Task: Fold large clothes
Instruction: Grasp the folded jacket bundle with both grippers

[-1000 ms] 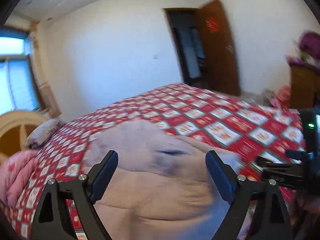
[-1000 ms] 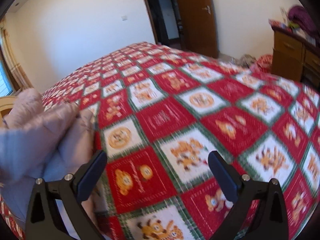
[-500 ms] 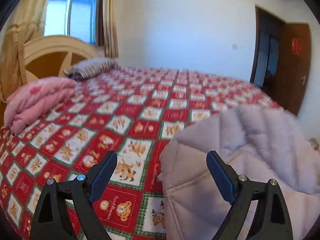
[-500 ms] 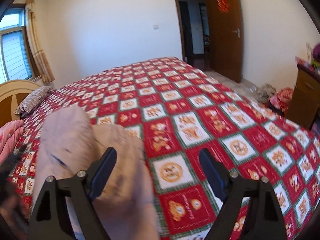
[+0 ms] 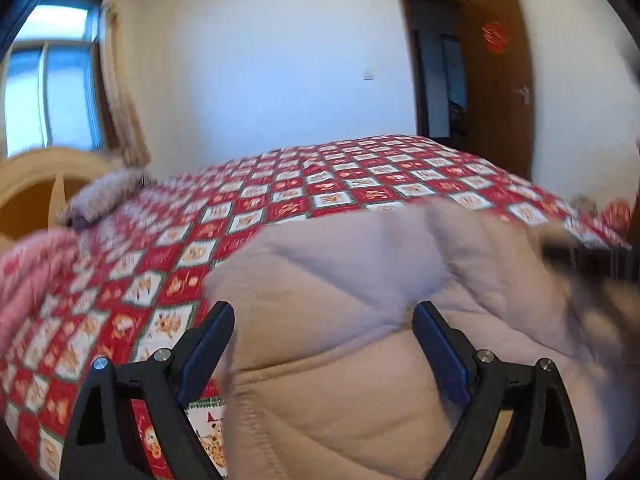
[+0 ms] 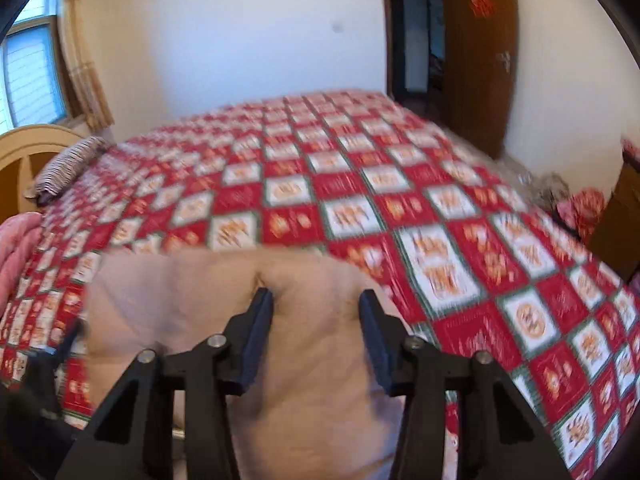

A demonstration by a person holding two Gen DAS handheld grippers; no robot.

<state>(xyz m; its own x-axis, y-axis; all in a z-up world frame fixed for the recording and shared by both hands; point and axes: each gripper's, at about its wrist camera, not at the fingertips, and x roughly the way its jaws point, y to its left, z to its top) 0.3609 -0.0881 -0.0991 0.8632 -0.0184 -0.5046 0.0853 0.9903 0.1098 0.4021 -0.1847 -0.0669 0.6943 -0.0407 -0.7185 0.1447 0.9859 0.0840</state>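
We angle both grippers down over the padded beige coat (image 5: pixel 340 360) lying on the bed's red checked quilt (image 6: pixel 360 184). Our left gripper (image 5: pixel 323 336) gapes wide above it; our right gripper (image 6: pixel 316 320) is closing, coat bunched between its jaws. Beyond the coat, a door (image 5: pixel 500 80).

A red and white checked bedspread (image 6: pixel 360 184) with little cartoon squares is spread out ahead of the claw, reaching all the way to the far wall. Off to the claw's left, a striped pillow (image 6: pixel 66 168) is propped by a rounded wooden headboard (image 5: pixel 36 184), with a folded pink blanket (image 5: pixel 24 276) nearer and a curtained window (image 5: pixel 48 92) above. Far ahead to the right, a brown door (image 5: pixel 500 80) is left open.
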